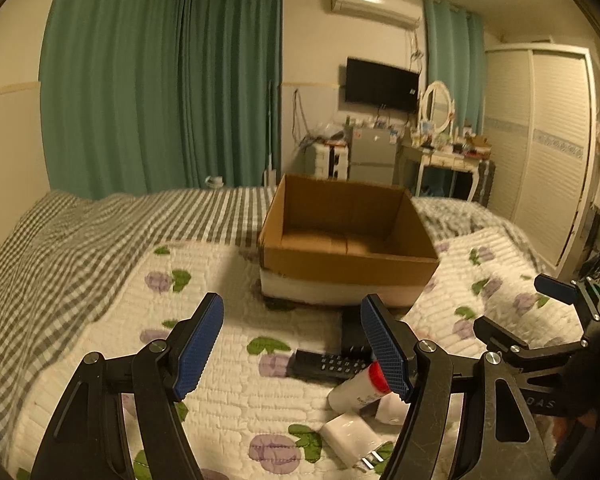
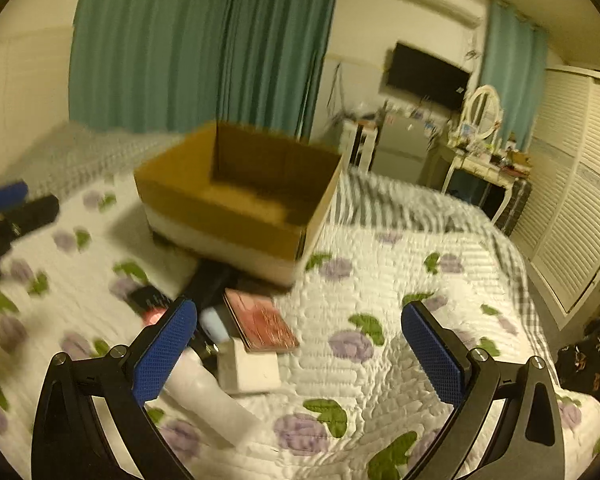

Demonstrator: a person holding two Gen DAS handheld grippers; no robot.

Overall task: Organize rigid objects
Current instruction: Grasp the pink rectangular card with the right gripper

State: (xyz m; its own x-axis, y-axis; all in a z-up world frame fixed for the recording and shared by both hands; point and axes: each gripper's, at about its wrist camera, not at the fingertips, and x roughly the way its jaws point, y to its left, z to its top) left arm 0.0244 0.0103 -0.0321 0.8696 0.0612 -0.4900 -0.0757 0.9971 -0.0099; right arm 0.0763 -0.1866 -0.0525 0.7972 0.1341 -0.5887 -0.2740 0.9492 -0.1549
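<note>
A bedroom: green curtains (image 1: pixel 160 80) on the far wall, a dark television (image 1: pixel 382 85) mounted beside them, and a bed (image 1: pixel 80 232) taking up most of the floor, covered by a grey checked sheet with one white quilt (image 1: pixel 228 392) printed in purple flowers and green leaves laid over it.

On the quilt sits one open cardboard box (image 1: pixel 348 264), brown, with a white band along its base; its floor shows bare.

Just in front of the box lies a small cluster of rigid things. There are two black remotes: one (image 1: pixel 328 364) lies flat with its buttons up, the other (image 1: pixel 354 332) runs back to the box's near wall. One reddish flat book or case (image 2: pixel 260 324) lies beside them in the right wrist view. One white bottle with a red cap (image 1: pixel 358 388) lies on its side, touching the buttoned remote. One white block (image 2: pixel 250 368) sits next to it (what it is cannot be told through the blur). One white charger plug (image 1: pixel 350 440) lies nearest, prongs toward the camera.

The left gripper (image 1: pixel 292 348) hangs above the quilt with its blue-padded jaws wide apart, holding nothing. The right gripper (image 2: pixel 300 356) is likewise spread, nothing between its pads, over the cluster's right edge.
</note>
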